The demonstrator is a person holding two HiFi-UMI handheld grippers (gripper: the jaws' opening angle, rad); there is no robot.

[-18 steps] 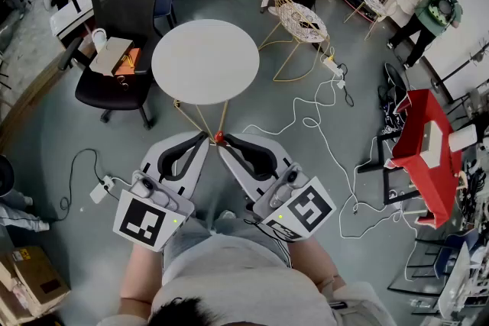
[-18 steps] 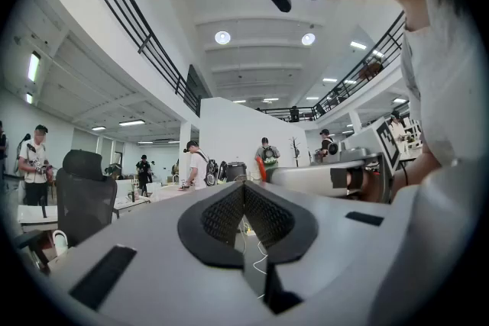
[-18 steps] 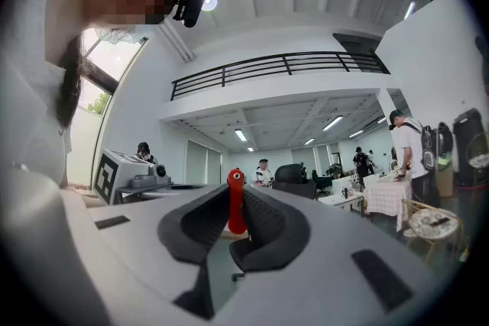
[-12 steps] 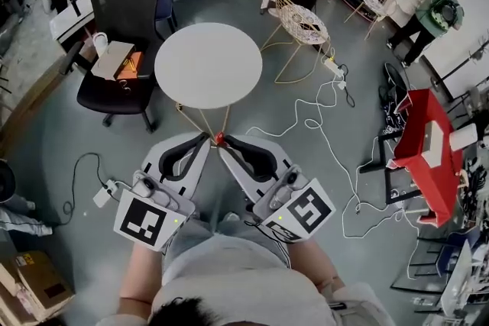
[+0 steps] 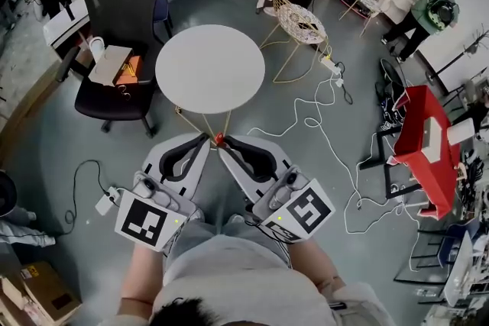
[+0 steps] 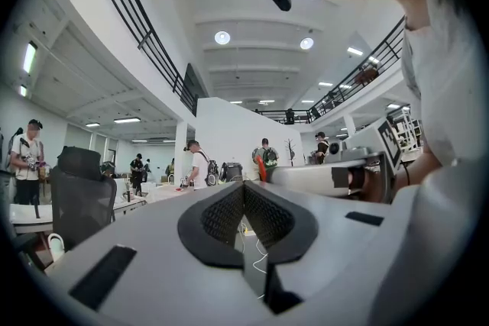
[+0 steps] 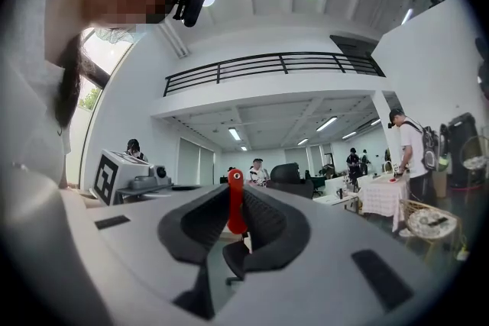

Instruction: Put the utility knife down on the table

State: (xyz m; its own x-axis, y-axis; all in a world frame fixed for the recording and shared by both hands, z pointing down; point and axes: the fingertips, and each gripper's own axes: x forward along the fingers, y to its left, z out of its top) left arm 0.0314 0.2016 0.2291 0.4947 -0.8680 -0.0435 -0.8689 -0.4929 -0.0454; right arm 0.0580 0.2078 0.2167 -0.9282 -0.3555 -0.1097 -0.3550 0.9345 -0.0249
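Note:
A small red utility knife (image 5: 219, 138) is pinched upright between the pads of my right gripper (image 5: 224, 141), which is shut on it. In the right gripper view the red handle (image 7: 236, 202) stands between the dark jaws. My left gripper (image 5: 204, 138) is shut with nothing in it, and its tip nearly touches the right one. In the left gripper view the left gripper (image 6: 244, 191) has its jaws together, and the knife's red tip (image 6: 262, 168) shows beyond them. Both are held above the floor, just short of the round white table (image 5: 210, 69), whose top is bare.
A black office chair (image 5: 118, 19) with a box on its seat stands left of the table. A gold wire chair (image 5: 302, 23) is to the right. White cables (image 5: 321, 126) trail over the grey floor. A red stand (image 5: 424, 149) is at the far right, and people stand at the back.
The head view has shifted a little, so the table sits slightly further right. Both grippers hold the same pose, with the knife still in the right one.

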